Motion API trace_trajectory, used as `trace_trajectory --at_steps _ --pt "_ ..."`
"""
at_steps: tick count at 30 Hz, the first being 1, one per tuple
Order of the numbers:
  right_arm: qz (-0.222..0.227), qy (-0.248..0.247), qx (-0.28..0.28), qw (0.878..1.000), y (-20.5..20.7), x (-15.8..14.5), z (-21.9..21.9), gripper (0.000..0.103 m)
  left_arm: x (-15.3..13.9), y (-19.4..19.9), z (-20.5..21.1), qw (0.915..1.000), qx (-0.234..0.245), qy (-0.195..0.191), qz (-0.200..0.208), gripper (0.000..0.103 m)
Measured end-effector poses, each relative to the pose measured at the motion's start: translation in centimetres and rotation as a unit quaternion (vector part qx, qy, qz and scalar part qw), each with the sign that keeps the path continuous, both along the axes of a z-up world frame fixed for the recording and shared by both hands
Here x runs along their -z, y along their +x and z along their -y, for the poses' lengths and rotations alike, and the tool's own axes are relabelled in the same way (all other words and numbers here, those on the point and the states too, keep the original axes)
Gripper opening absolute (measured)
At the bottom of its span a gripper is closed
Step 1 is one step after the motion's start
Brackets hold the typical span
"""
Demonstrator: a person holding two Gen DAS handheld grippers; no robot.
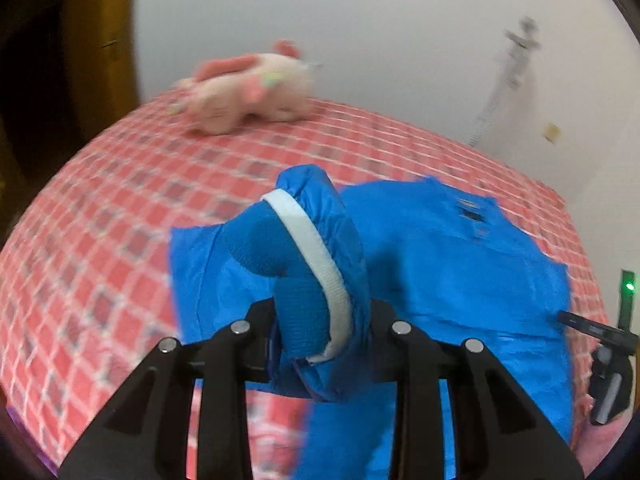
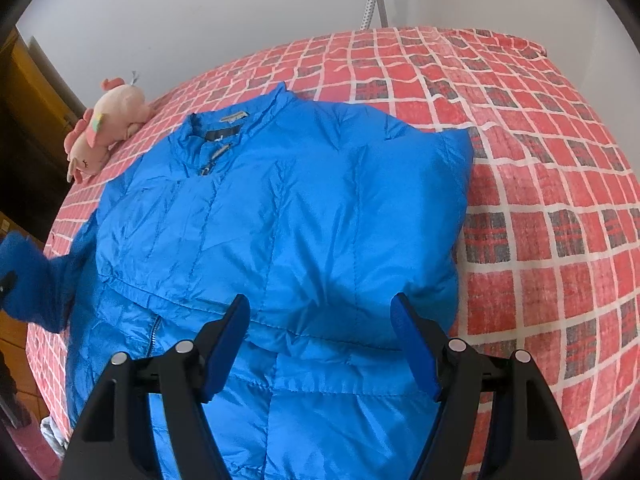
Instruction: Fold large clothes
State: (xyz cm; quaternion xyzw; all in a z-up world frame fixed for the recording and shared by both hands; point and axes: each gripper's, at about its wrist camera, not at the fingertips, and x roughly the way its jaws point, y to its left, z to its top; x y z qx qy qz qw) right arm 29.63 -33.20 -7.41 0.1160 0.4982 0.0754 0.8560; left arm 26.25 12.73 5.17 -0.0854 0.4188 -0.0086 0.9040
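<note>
I have the blue puffer jacket (image 2: 280,216) lying front-up on the bed (image 2: 540,184), which has a red checked cover; its collar points toward the pink plush toy (image 2: 106,128) at the bed's far edge, and one sleeve is already folded in across the chest on the side away from the toy. My left gripper (image 1: 320,332) has its jaws clamped on the cuff (image 1: 308,264) of the other sleeve — the ribbed knit and white trim bunch up between them, lifted clear of the jacket body. My right gripper (image 2: 320,344) hovers above the jacket's waist with its jaws wide and nothing between them. The worry, as I judge it: the grip is on the thick knit end only, so the slick shell could slide out mid-swing, or the pull could drag the whole jacket toward the toy and undo the fold — nothing pins the body down.
</note>
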Motion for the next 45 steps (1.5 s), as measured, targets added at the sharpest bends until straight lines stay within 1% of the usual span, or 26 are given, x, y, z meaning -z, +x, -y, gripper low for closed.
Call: trace_trajectory --at_steps 4,7,8,12,14,16,18,19,22,23,24,25,26,27,28,30,33,34,35,37,38,40,41,42,43,45 --pt "-0.006 0.001 0.004 1.0 0.3 0.4 0.4 0.073 0.4 1.9 5.5 0.9987 0.05 0.006 0.003 0.029" --pt "-0.01 0.001 0.004 1.0 0.5 0.7 0.4 0.073 1.4 3.3 8.3 0.997 0.077 0.002 -0.008 0.029" --pt "-0.01 0.001 0.004 1.0 0.5 0.7 0.4 0.073 2.1 3.9 9.5 0.9962 0.086 0.0 -0.014 0.029" --pt "-0.013 -0.002 0.003 1.0 0.8 1.1 0.4 0.073 4.5 5.3 11.6 0.9946 0.1 0.007 -0.029 0.029" --pt "-0.014 -0.003 0.002 1.0 0.8 1.3 0.4 0.074 6.1 6.0 12.2 0.9935 0.105 0.002 -0.043 0.03" --pt "-0.015 -0.005 0.002 1.0 0.8 1.4 0.3 0.075 7.8 6.7 12.8 0.9909 0.117 -0.007 -0.065 0.034" --pt "-0.015 -0.008 0.001 1.0 0.9 1.5 0.3 0.075 8.7 6.9 12.9 0.9878 0.129 -0.03 -0.082 0.041" --pt "-0.015 -0.01 0.001 1.0 0.9 1.6 0.2 0.075 8.8 6.8 12.9 0.9864 0.136 -0.04 -0.083 0.043" --pt "-0.015 -0.019 0.0 1.0 1.0 1.9 0.0 0.076 7.3 5.5 12.3 0.9823 0.161 -0.074 -0.06 0.054" --pt "-0.015 -0.022 -0.001 1.0 1.0 2.0 -0.1 0.076 6.3 4.8 11.9 0.9792 0.176 -0.091 -0.042 0.059" --pt "-0.015 -0.026 -0.001 1.0 1.0 2.1 -0.2 0.077 5.3 4.4 11.6 0.9773 0.185 -0.099 -0.027 0.063" --pt "-0.014 -0.031 0.0 0.999 1.0 2.1 -0.4 0.078 4.5 3.9 11.3 0.978 0.185 -0.095 -0.013 0.063" --pt "-0.013 -0.035 -0.001 0.999 1.0 2.2 -0.6 0.078 3.8 3.5 10.8 0.9821 0.172 -0.076 0.006 0.065" --pt "-0.011 -0.041 -0.002 0.999 1.0 2.2 -0.8 0.079 3.8 3.5 10.6 0.9845 0.163 -0.064 0.01 0.067" --pt "-0.01 -0.046 -0.003 0.999 0.9 2.2 -1.0 0.08 4.2 4.0 10.2 0.9879 0.148 -0.046 0.004 0.067" --pt "-0.009 -0.05 -0.002 0.999 0.9 2.2 -1.1 0.08 6.2 5.3 9.8 0.9902 0.136 -0.019 -0.027 0.067" --pt "-0.006 -0.053 0.001 0.999 0.8 2.2 -1.1 0.08 10.3 7.6 9.5 0.9881 0.129 0.006 -0.083 0.067" --pt "-0.005 -0.054 0.001 0.999 0.7 2.1 -1.2 0.08 11.3 7.9 9.5 0.9877 0.129 0.015 -0.087 0.068" --pt "-0.002 -0.055 0.002 0.998 0.7 1.9 -1.3 0.08 11.7 8.2 9.7 0.9883 0.128 0.029 -0.078 0.069" --pt "0.003 -0.051 -0.002 0.999 0.4 1.5 -1.6 0.08 11.5 8.2 10.1 0.9878 0.134 0.04 -0.069 0.069" --pt "0.006 -0.044 -0.008 0.999 0.3 1.2 -1.9 0.08 11.1 8.2 10.2 0.988 0.133 0.037 -0.068 0.069" --pt "0.01 -0.024 -0.027 0.999 0.0 0.5 -2.9 0.08 10.1 8.1 9.6 0.9896 0.126 0.015 -0.068 0.069" --pt "0.012 -0.013 -0.038 0.999 0.0 0.1 -3.6 0.08 9.3 8.0 8.9 0.9909 0.12 0.002 -0.062 0.069" --pt "0.014 0.0 -0.052 0.999 0.1 -0.3 -4.5 0.081 8.4 7.8 8.3 0.9924 0.113 -0.002 -0.049 0.07" --pt "0.012 0.01 -0.064 0.998 0.3 -0.6 -5.3 0.082 7.9 7.6 8.0 0.9935 0.106 0.0 -0.041 0.071" --pt "-0.001 0.031 -0.091 0.995 1.2 -0.9 -7.3 0.084 6.3 7.2 6.9 0.9967 0.079 0.011 -0.015 0.075"
